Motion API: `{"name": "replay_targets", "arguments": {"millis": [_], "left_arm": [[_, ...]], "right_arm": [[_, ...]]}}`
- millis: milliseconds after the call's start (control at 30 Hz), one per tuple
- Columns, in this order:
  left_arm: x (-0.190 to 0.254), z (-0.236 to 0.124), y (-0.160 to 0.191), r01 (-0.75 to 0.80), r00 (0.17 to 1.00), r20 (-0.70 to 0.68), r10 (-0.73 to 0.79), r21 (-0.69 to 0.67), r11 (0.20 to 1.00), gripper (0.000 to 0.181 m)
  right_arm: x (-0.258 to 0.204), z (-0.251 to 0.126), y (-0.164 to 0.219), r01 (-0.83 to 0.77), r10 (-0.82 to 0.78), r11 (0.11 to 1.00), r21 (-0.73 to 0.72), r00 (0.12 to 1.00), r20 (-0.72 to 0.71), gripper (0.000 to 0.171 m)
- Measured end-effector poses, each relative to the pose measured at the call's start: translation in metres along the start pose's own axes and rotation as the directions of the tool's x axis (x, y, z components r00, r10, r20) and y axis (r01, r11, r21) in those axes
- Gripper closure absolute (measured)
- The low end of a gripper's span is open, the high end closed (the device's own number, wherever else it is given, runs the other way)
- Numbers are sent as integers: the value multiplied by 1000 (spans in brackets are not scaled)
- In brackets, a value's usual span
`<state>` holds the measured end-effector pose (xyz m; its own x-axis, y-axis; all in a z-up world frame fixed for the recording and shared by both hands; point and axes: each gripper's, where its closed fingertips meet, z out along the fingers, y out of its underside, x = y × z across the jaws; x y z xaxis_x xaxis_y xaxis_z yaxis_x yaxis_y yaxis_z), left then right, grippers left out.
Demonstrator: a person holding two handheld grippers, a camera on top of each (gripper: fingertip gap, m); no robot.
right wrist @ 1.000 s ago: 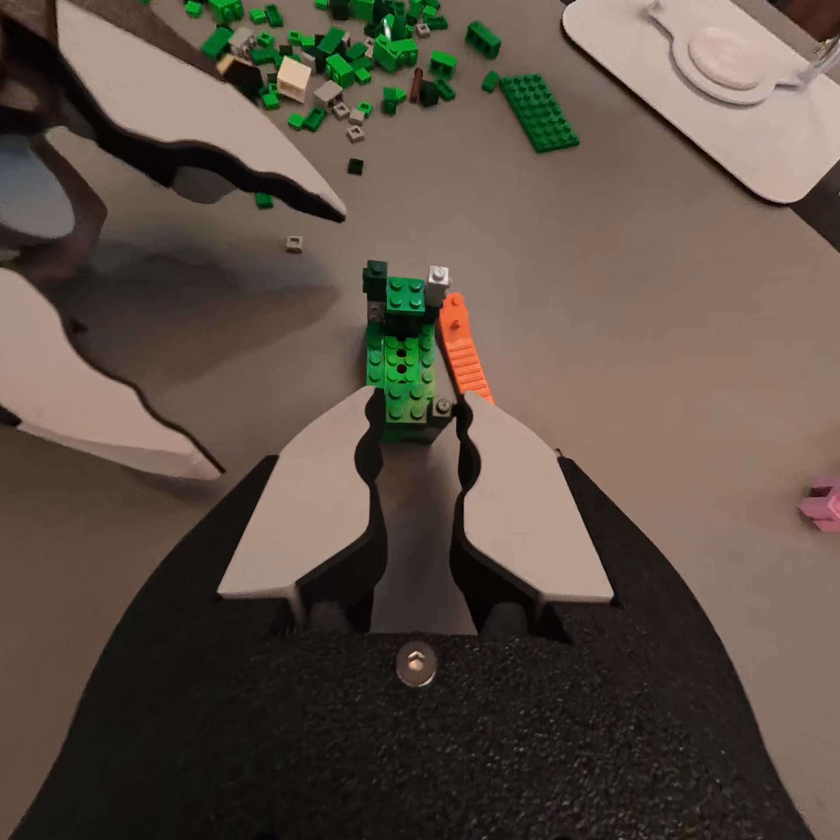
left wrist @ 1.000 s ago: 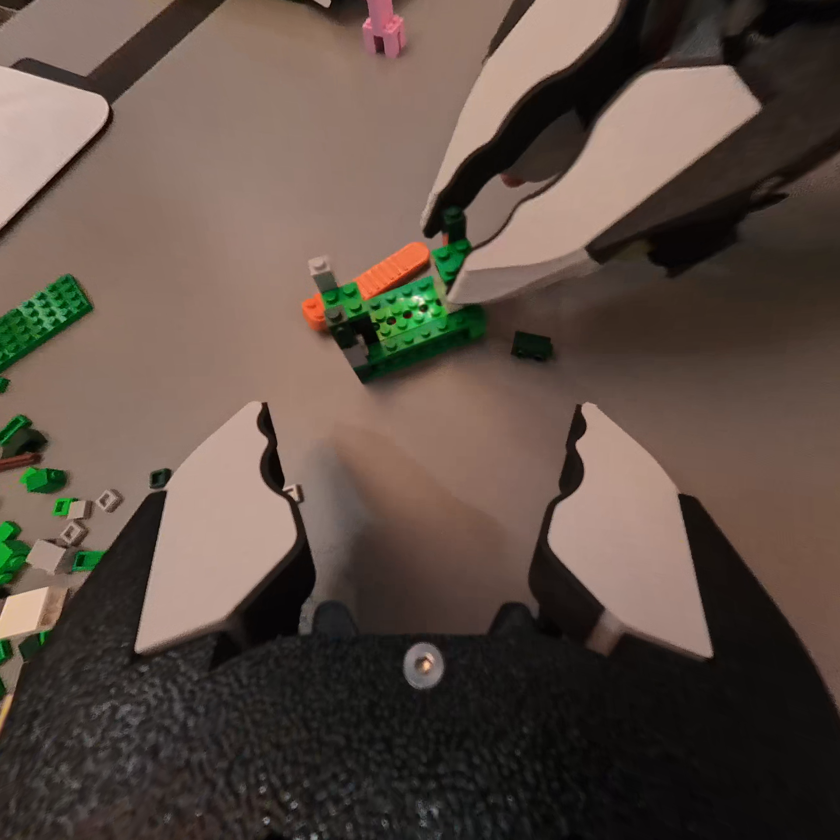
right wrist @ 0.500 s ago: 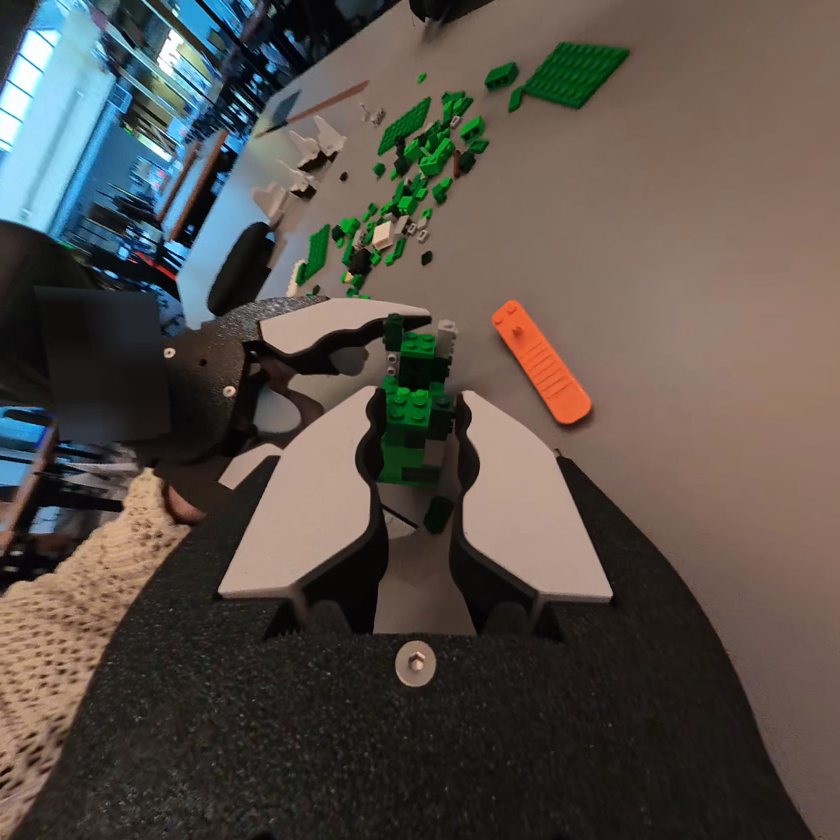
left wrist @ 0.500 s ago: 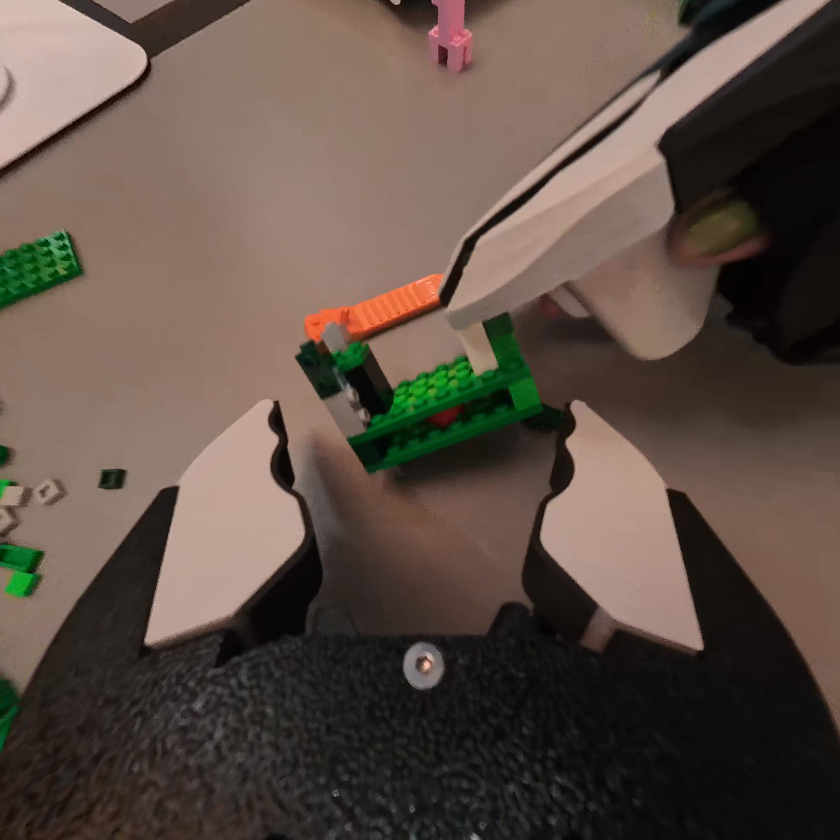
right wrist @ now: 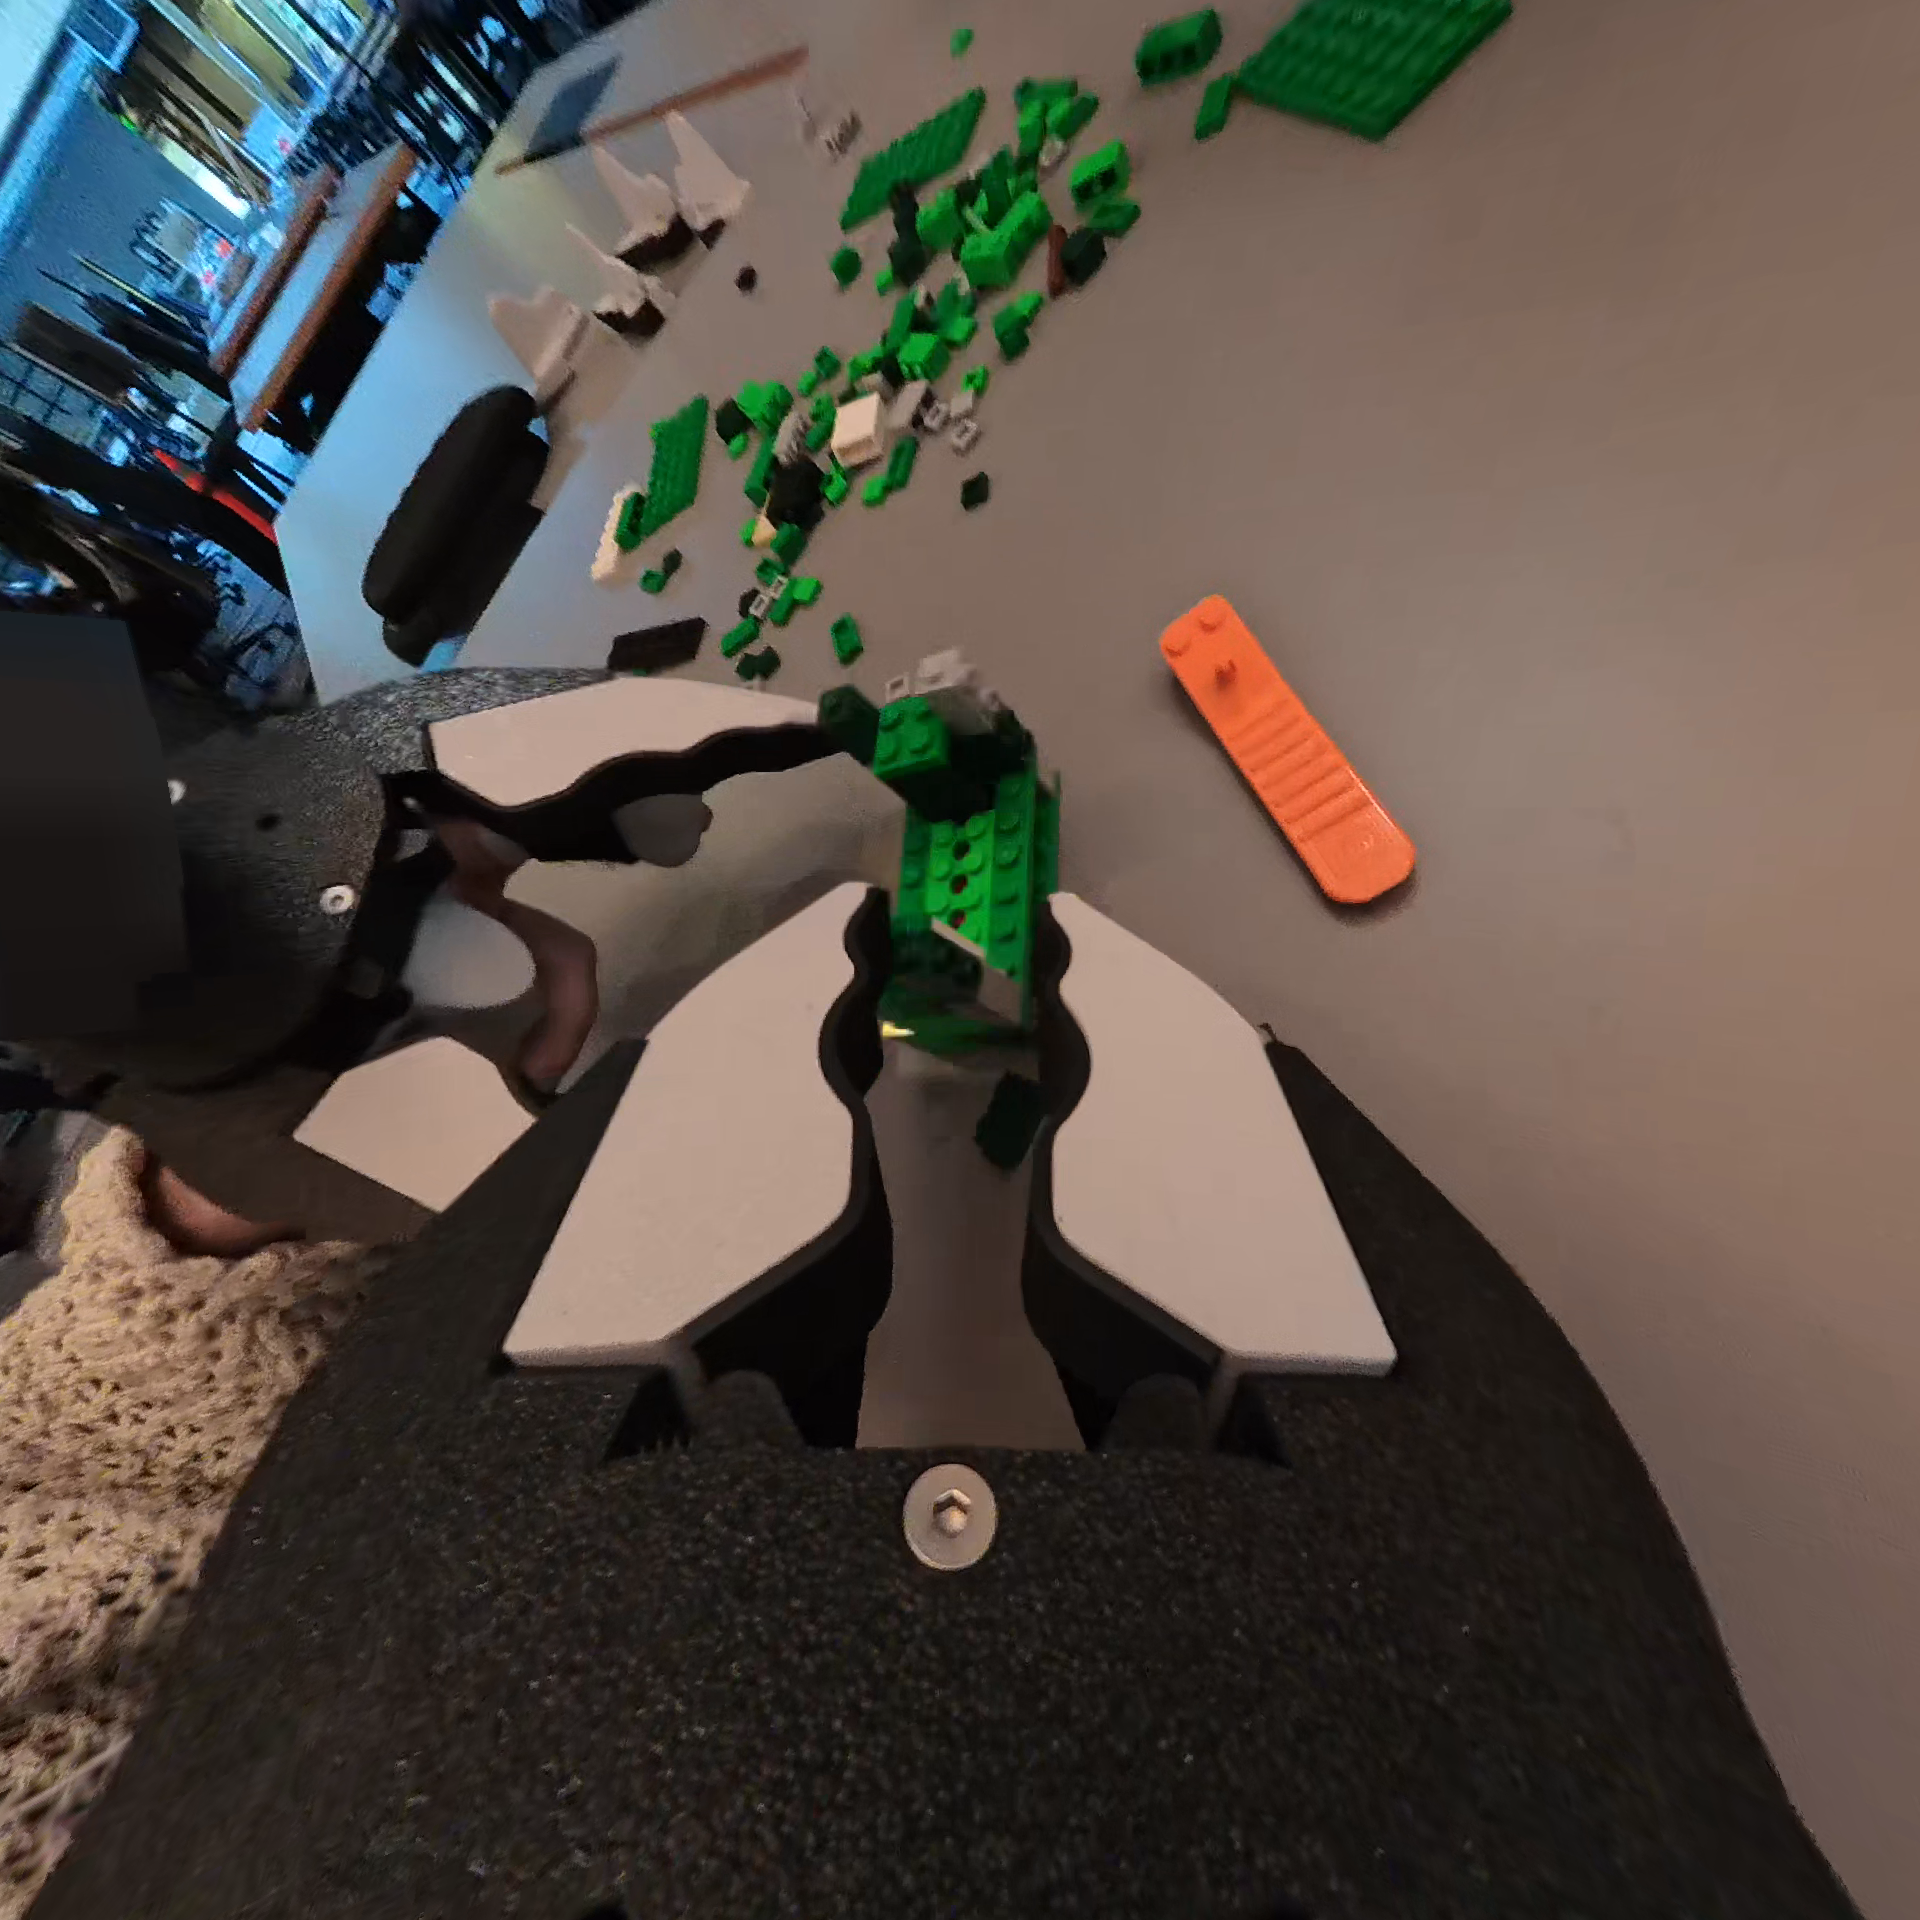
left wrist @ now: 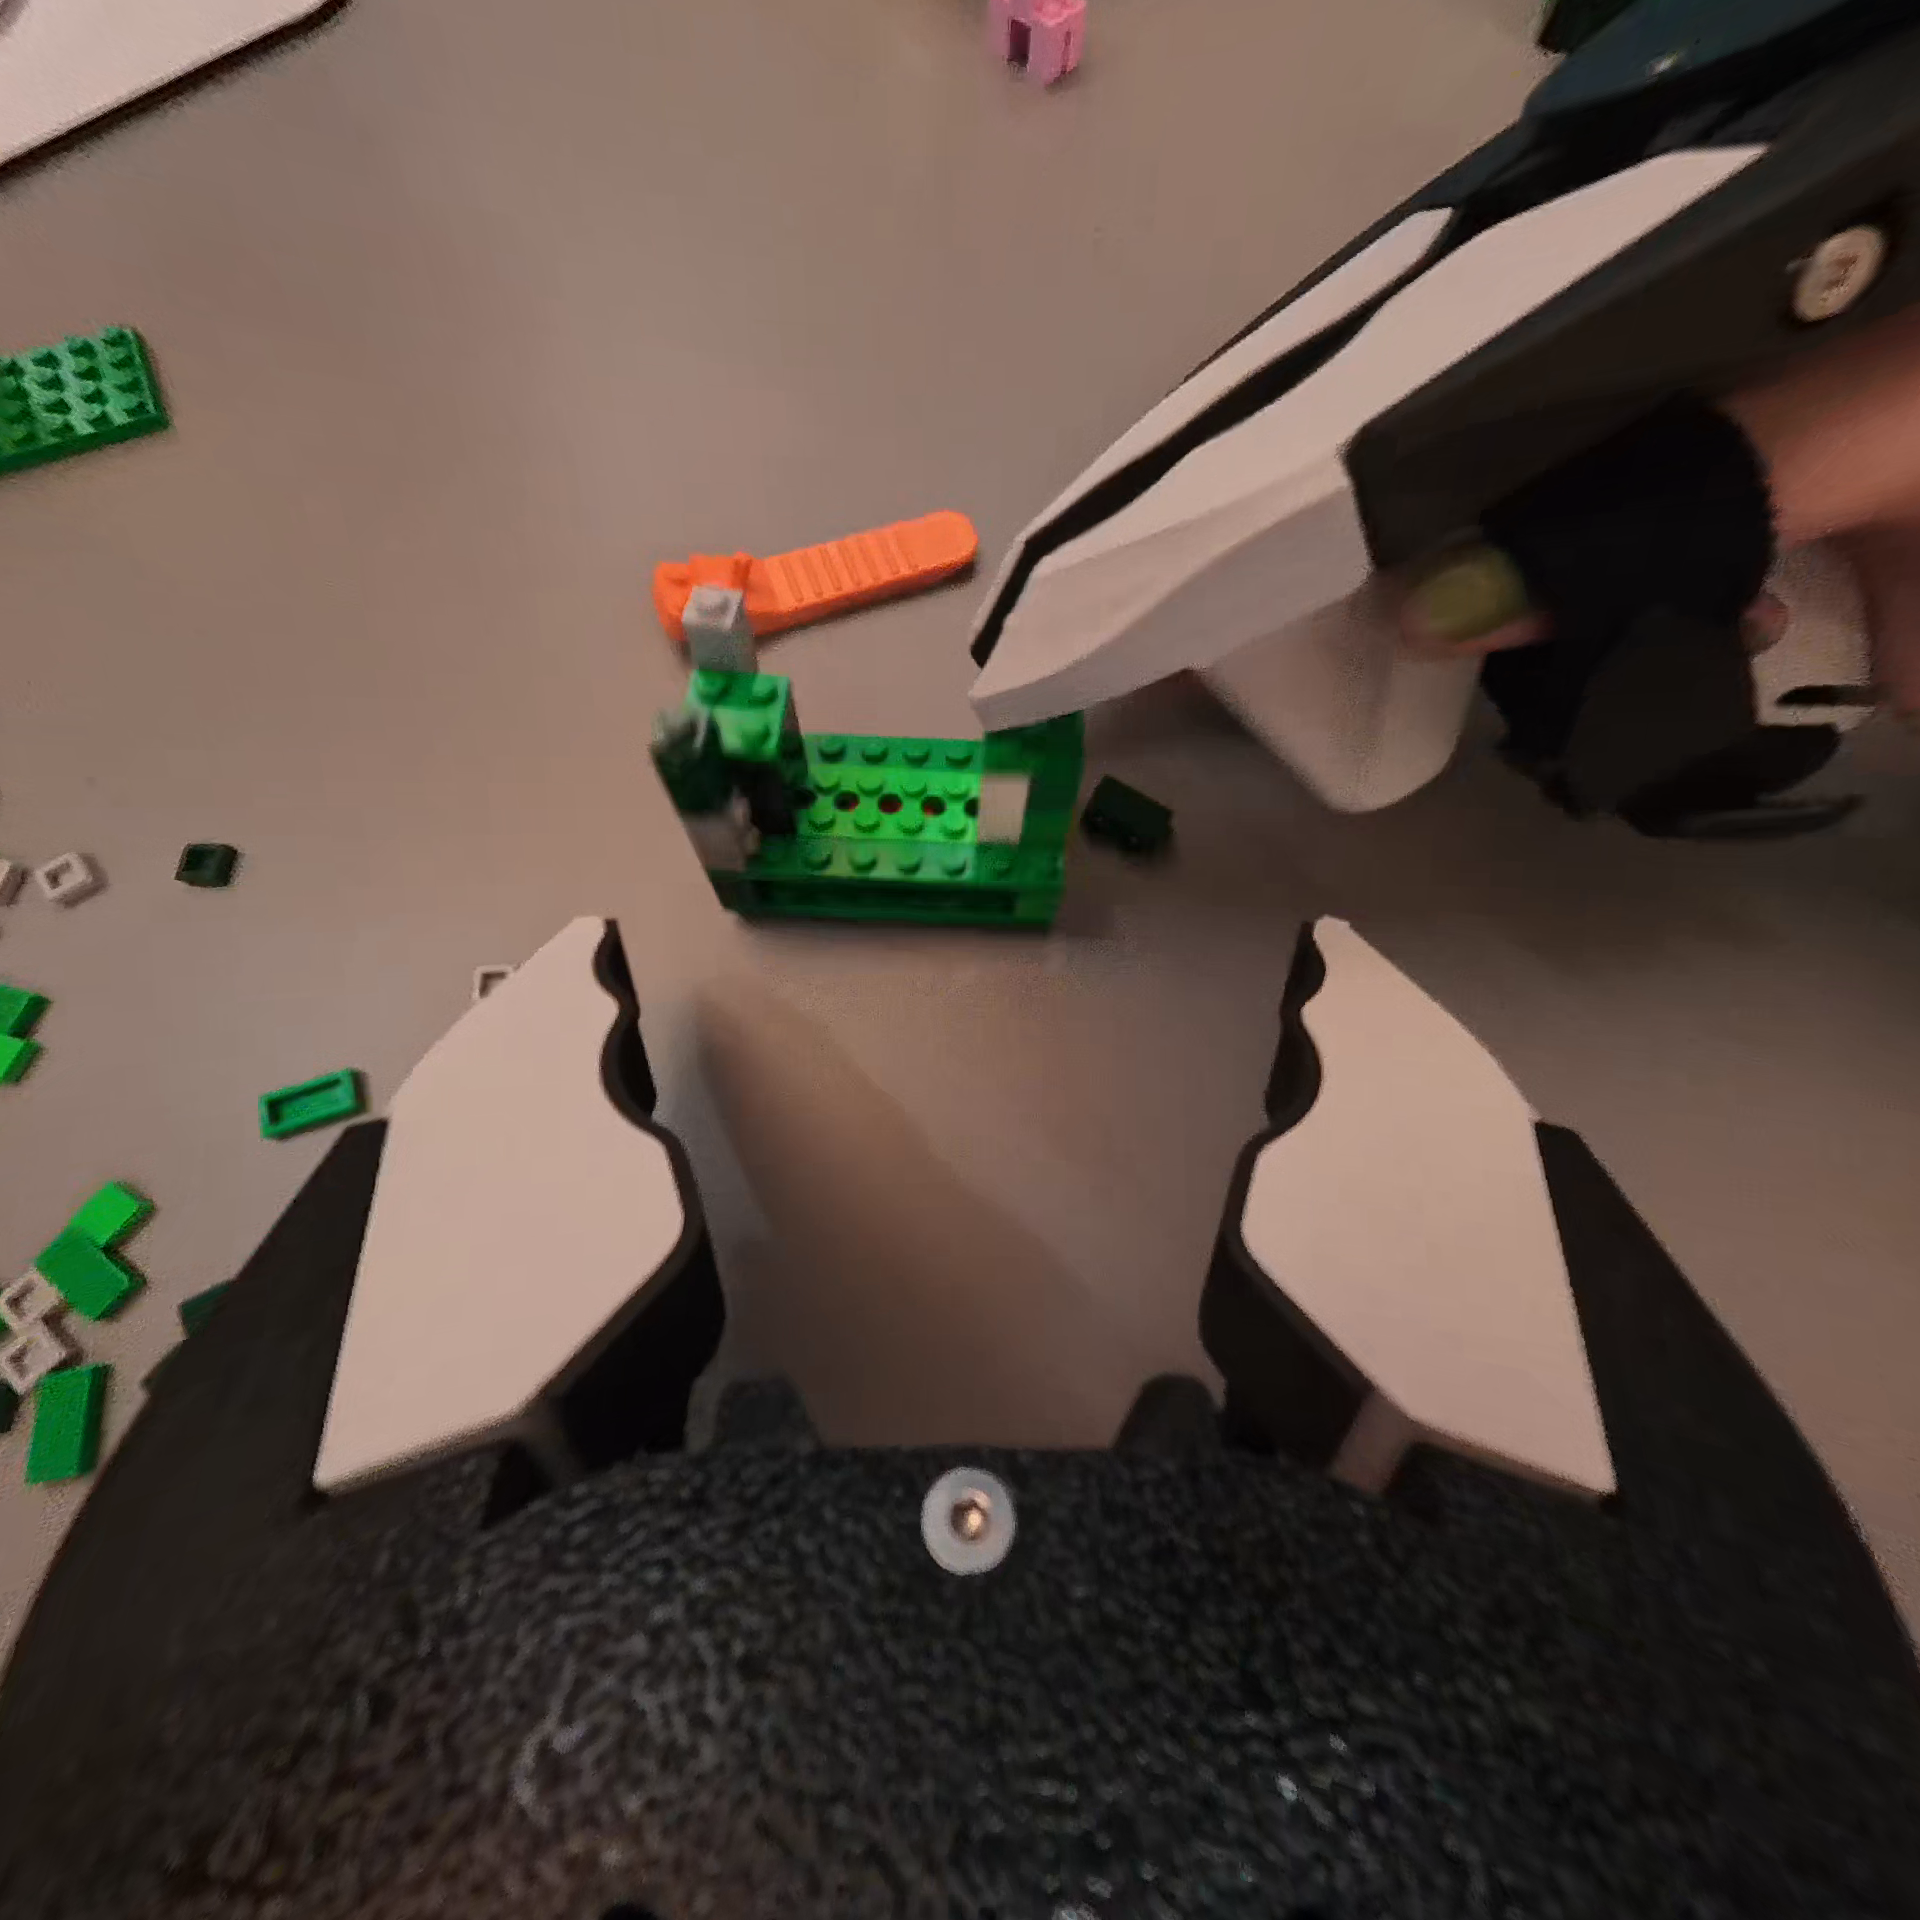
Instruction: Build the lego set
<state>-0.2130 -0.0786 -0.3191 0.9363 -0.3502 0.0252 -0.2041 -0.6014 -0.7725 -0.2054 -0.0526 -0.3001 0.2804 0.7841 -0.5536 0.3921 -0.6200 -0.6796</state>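
Observation:
The green lego build (left wrist: 894, 821) is tipped on its side, studs facing my left gripper, with a grey and dark green stack at its left end. My right gripper (right wrist: 961, 914) is shut on the build's (right wrist: 966, 831) other end; it enters the left wrist view from the right (left wrist: 1039, 675). My left gripper (left wrist: 956, 935) is open and empty, just short of the build. In the right wrist view its upper finger (right wrist: 623, 743) reaches the build's stacked end. I cannot tell whether the build's lower edge touches the table.
An orange brick separator (left wrist: 831, 571) lies just behind the build. A small dark green brick (left wrist: 1127, 816) lies by the build's right end. Loose green and grey bricks (right wrist: 914, 343) are spread at the left, with a green plate (left wrist: 73, 395). A pink piece (left wrist: 1039, 21) is far back. The left gripper's tips are roughly 4 centimetres from the right gripper's. From either gripper's tips it is about 4 centimetres to the small dark green brick (left wrist: 1127, 816). It turns up in the right wrist view (right wrist: 1010, 1116) as well.
My right gripper has gripped the build, pulled it off the orange separator and tipped it from flat onto its side. My left gripper stays open and is closer to it.

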Motion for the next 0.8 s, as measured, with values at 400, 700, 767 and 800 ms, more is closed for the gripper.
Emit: {"name": "replay_targets", "arguments": {"millis": [400, 700, 767, 800], "left_arm": [[-2, -2, 10, 25, 996, 81, -25, 2, 1000, 63], [2, -14, 16, -32, 990, 142, 25, 44, 999, 65], [-1, -20, 11, -37, 983, 183, 19, 99, 994, 64], [-3, -24, 7, -42, 978, 209, 13, 133, 990, 64]], "right_arm": [[-3, -8, 8, 518, -521, 852, -67, 830, -198, 119], [-5, 4, 8, 410, -414, 910, -60, 897, -157, 143], [-17, 0, 5, 308, -307, 951, 6, 949, -69, 143], [-24, -2, 4, 257, -256, 966, 30, 966, -16, 143]]}}
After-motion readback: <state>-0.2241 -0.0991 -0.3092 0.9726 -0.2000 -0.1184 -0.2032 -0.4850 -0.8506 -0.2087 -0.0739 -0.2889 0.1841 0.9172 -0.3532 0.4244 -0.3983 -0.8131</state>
